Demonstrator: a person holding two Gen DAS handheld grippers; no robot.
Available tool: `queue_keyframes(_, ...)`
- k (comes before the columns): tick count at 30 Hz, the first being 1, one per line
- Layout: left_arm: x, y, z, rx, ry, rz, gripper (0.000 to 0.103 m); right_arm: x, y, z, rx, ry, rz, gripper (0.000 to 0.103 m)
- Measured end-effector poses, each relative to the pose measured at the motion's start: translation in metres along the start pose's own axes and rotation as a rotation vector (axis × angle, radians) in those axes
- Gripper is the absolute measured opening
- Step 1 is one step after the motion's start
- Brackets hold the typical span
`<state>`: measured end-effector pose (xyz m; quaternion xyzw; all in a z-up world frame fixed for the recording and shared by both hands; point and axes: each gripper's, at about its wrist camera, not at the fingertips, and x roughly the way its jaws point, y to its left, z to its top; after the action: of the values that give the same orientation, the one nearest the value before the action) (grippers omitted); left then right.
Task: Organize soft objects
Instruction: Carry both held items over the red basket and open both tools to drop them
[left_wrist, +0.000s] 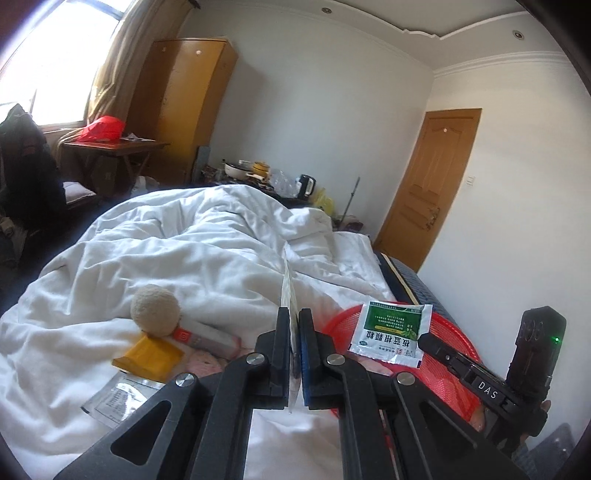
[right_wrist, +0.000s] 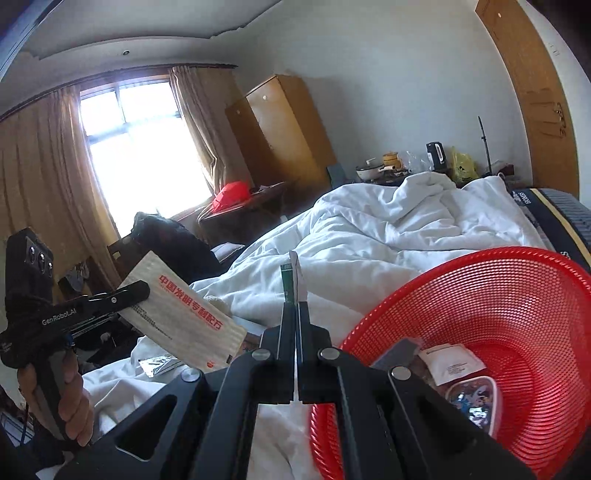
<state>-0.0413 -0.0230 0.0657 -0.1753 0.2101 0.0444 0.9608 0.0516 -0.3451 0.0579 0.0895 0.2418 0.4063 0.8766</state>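
I have a flat packet in each gripper. The left gripper (left_wrist: 294, 325) has its jaws clamped on a pale striped sachet (right_wrist: 181, 314) with red lettering, seen edge-on from its own camera and broadside from the right wrist camera, where it hangs clear above the bed. The right gripper (right_wrist: 295, 314) has its jaws pinched tight on a green and white sachet (left_wrist: 389, 332), which in the left view hangs over the near rim of the red mesh basket (right_wrist: 517, 295).

The basket sits on the white duvet (left_wrist: 184, 251) at my right and already holds a white packet (right_wrist: 452, 362), a clear pouch (right_wrist: 472, 402) and a grey piece I cannot identify. Left of the basket, on the duvet, more things wait: a cream plush ball (left_wrist: 155, 308), a yellow block (left_wrist: 147, 358), a tube-like pack with a red end (left_wrist: 207, 338), something pink (left_wrist: 201, 363) and a clear foil packet (left_wrist: 118, 400).

I judge this to be the carry step, both packets lifted and heading for the basket. Next I need to bring each one over the bowl, not merely the rim, then open the jaws. The left packet has farther to travel, and the two grippers will crowd each other above the basket, so dropping one at a time seems wise.
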Motion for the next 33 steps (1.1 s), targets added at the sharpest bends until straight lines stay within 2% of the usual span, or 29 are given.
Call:
queue_keyframes(6,0.038,-0.069,-0.008,0.093,0.144,-0.095,0.003,-0.036,-0.036,-0.008,-0.004,0.012,-0.057,0.000)
queue_keyframes(10,0.073,-0.110,-0.017,0.148,0.212,-0.098,0.003,-0.035,-0.071,-0.010,0.045,0.051,-0.100,0.000)
queue_keyframes(16,0.124,-0.147,-0.030,0.222,0.261,-0.035,0.003,-0.018,-0.115,-0.014,0.124,0.165,-0.195,0.000)
queue_keyframes(23,0.160,-0.184,-0.055,0.330,0.285,0.028,0.003,-0.003,-0.118,-0.021,0.110,0.261,-0.283,0.000)
queue_keyframes(26,0.167,-0.199,-0.074,0.394,0.307,0.032,0.003,0.000,-0.121,-0.023,0.102,0.284,-0.306,0.000)
queue_keyframes(33,0.161,-0.223,-0.110,0.533,0.293,0.014,0.003,0.002,-0.133,-0.025,0.095,0.338,-0.348,0.000)
